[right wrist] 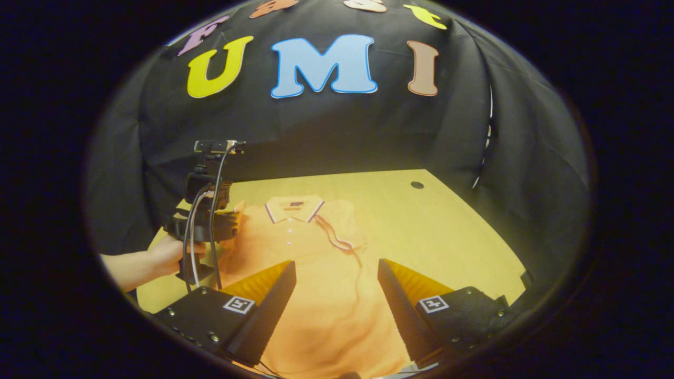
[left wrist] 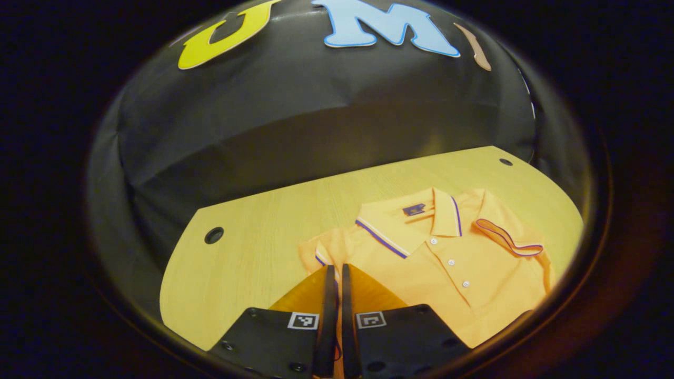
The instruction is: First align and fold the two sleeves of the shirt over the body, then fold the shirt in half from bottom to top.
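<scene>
An orange polo shirt (left wrist: 447,284) lies face up on the wooden table (left wrist: 247,247), collar toward the far wall. One sleeve (left wrist: 508,237), with its purple-trimmed cuff, lies folded over the chest. The other sleeve (left wrist: 315,251) sits at the tips of my left gripper (left wrist: 335,269), whose fingers are pressed together with cloth pinched between them. In the right gripper view, a hand (right wrist: 158,258) holds that left gripper (right wrist: 208,226) at the shirt's (right wrist: 326,310) shoulder edge. My right gripper (right wrist: 337,271) hangs open above the shirt's lower body, with nothing between its fingers.
Bare tabletop (right wrist: 442,237) stretches to the right of the shirt in the right gripper view. Round cable holes (left wrist: 214,235) (right wrist: 417,185) sit near the table's far corners. Black cloth walls close in behind and beside the table.
</scene>
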`<state>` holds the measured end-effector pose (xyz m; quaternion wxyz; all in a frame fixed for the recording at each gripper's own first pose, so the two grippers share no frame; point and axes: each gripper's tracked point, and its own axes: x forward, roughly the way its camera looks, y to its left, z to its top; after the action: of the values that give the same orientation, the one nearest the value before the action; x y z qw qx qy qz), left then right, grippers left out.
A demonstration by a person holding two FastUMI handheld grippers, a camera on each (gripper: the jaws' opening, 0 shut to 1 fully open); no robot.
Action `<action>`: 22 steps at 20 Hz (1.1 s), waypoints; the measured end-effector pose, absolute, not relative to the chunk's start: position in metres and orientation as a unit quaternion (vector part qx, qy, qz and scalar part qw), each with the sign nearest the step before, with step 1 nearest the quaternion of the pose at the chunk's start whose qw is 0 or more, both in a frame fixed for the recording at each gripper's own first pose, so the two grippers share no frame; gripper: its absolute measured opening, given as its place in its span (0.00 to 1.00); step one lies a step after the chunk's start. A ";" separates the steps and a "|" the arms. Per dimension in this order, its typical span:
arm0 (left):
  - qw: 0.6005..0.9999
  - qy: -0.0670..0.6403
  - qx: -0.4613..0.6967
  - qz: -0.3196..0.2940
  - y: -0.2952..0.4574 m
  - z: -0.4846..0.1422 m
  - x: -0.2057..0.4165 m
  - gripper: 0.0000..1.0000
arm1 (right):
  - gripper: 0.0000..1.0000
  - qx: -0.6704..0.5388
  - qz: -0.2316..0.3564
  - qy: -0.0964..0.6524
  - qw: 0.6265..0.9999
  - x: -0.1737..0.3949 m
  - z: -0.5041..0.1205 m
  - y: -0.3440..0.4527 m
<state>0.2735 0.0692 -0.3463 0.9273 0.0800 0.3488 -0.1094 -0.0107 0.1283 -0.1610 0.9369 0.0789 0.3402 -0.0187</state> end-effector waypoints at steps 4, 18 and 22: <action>0.919 0.371 0.056 -0.123 0.056 -0.354 0.260 0.24 | 0.97 0.076 -0.017 0.337 0.938 -0.018 -0.160 0.122; 0.919 0.376 0.008 -0.117 0.066 -0.325 0.135 0.90 | 0.98 0.069 0.007 0.365 0.929 -0.073 -0.206 0.092; 0.917 0.383 0.007 -0.106 0.078 -0.321 0.072 0.92 | 0.98 0.067 0.030 0.389 0.918 -0.101 -0.232 0.093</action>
<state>0.0724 0.0784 -0.3211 0.9174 0.0069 0.3833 -0.1064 -0.1008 0.0925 -0.2322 0.9181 0.0675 0.3894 0.0298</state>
